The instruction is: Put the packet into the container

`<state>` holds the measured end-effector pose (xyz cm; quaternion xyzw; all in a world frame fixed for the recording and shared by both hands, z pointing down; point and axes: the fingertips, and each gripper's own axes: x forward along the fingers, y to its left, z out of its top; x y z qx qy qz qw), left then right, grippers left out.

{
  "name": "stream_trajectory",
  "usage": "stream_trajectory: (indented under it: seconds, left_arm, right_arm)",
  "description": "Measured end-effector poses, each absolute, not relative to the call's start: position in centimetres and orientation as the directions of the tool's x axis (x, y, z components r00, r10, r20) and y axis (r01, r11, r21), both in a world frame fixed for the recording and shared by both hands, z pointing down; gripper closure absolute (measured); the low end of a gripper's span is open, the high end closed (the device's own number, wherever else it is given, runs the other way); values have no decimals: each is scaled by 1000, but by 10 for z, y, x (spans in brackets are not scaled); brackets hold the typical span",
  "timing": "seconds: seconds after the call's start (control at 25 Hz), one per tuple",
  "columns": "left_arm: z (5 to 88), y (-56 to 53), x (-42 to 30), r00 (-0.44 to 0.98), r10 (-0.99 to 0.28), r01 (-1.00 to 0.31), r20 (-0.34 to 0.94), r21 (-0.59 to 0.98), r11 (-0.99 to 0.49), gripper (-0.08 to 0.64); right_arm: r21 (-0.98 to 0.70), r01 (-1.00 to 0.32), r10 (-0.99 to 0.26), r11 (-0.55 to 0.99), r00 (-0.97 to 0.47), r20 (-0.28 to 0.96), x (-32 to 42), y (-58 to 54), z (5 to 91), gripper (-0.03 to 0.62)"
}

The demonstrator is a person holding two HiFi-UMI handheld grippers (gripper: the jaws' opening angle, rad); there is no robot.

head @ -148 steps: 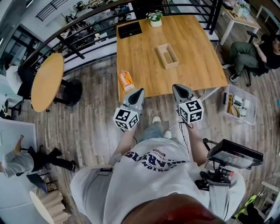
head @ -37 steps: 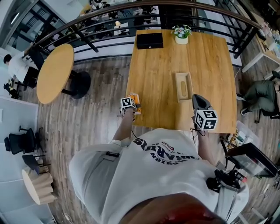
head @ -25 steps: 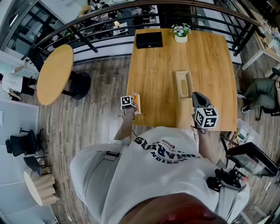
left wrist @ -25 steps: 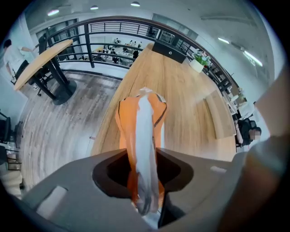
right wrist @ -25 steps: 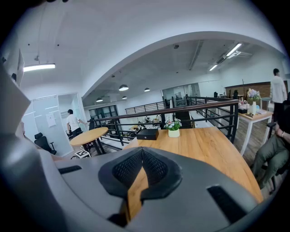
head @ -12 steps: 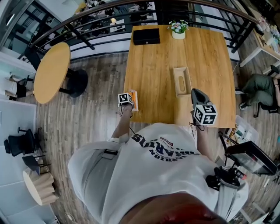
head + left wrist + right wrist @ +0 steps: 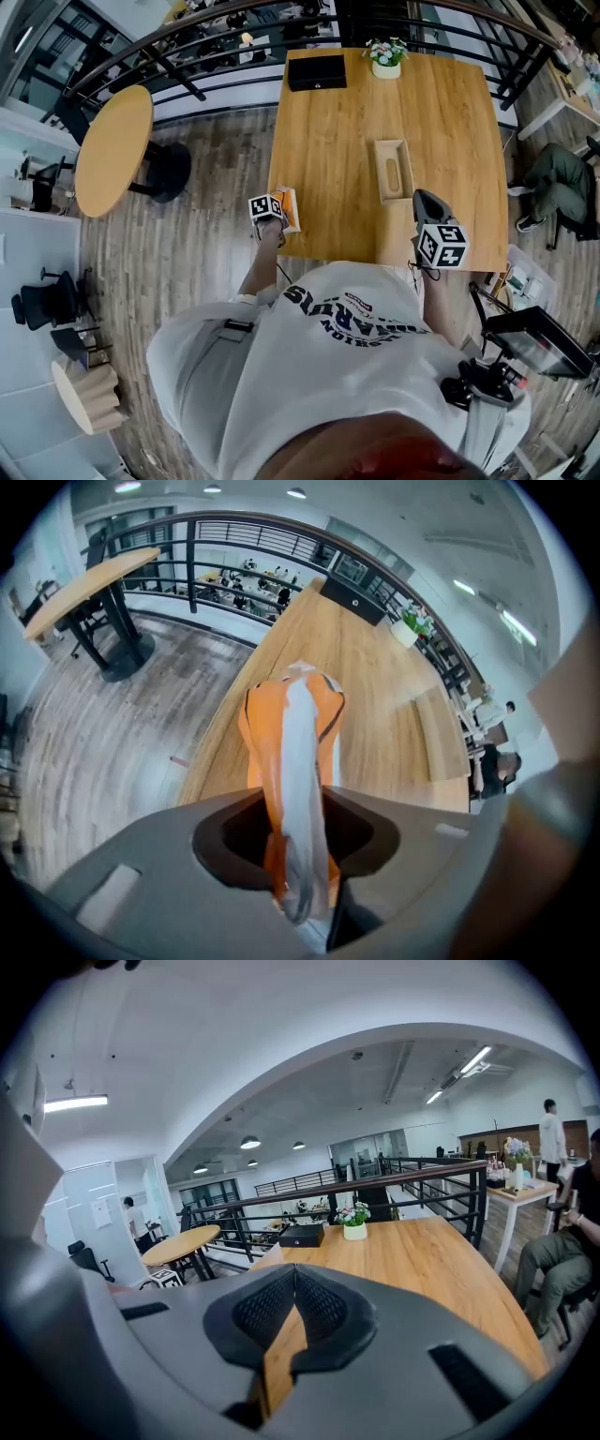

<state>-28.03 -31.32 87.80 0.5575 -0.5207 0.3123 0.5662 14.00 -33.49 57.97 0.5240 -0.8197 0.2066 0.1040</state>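
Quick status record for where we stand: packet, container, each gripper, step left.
packet: orange packet, clamped in the left gripper, at the near left edge of the table
container: open wooden container, mid-table, apart from the packet
left gripper: shut on the packet, pointing steeply down
right gripper: right gripper shut, nothing between its jaws, over the near right part of the table beside the container
others on table: black box, flower pot, both at the far edge
step left: packet not yet in the container
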Motion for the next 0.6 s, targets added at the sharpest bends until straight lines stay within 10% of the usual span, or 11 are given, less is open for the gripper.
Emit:
stream_trajectory:
  seconds: [0.6]
  left_arm:
    - [750,-324,-266,539,-381,-762,751,628,157,428]
  right_arm:
    - [-251,-904,-810,347,-424,406,143,-328,589,583]
